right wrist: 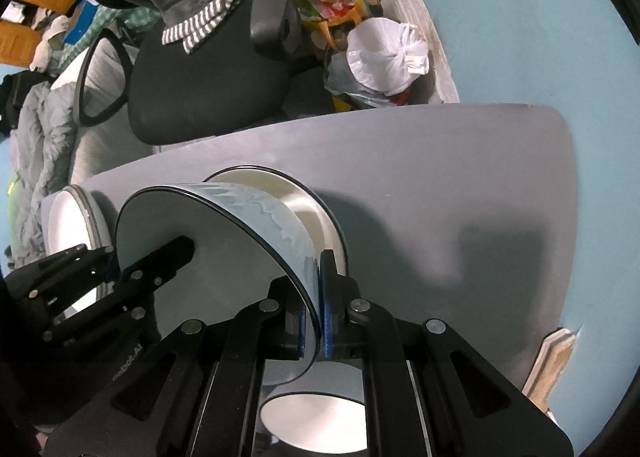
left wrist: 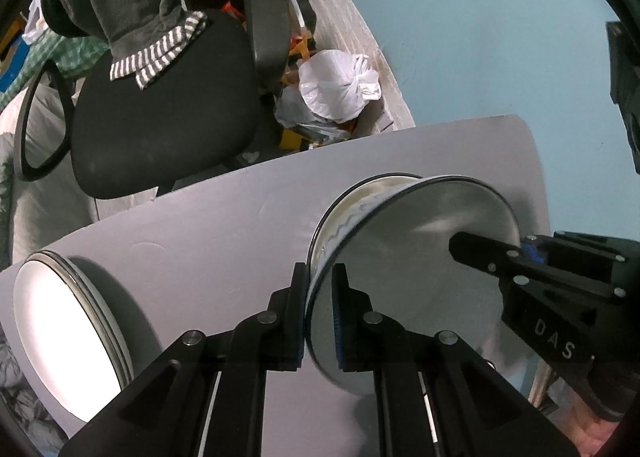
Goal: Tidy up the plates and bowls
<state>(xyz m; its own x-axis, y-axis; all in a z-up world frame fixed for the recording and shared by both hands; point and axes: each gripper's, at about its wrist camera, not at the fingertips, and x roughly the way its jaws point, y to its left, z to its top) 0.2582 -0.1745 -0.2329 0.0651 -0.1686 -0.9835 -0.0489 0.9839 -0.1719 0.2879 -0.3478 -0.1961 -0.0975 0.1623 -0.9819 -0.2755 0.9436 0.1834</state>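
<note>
Bowl (left wrist: 404,257) alignment decides the coming move: both grippers pinch opposite sides of one grey-blue bowl with a dark rim, and a cream bowl (right wrist: 296,201) sits on the grey table (right wrist: 440,177) directly beyond it, at about twelve o'clock from the right gripper (right wrist: 316,321). The left gripper (left wrist: 320,317) is clamped nearly closed on the rim wall, one finger inside and one outside; the right gripper grips the far rim the same way. In the left wrist view the cream bowl peeks out at about eleven o'clock behind the held one. A stack of white plates (left wrist: 68,337) lies well apart at nine o'clock in that view. Nesting looks like the step in hand, with the held bowl needing to settle squarely over the cream one. Only "DAS" is readable, on the right gripper's body in the left wrist view.
</note>
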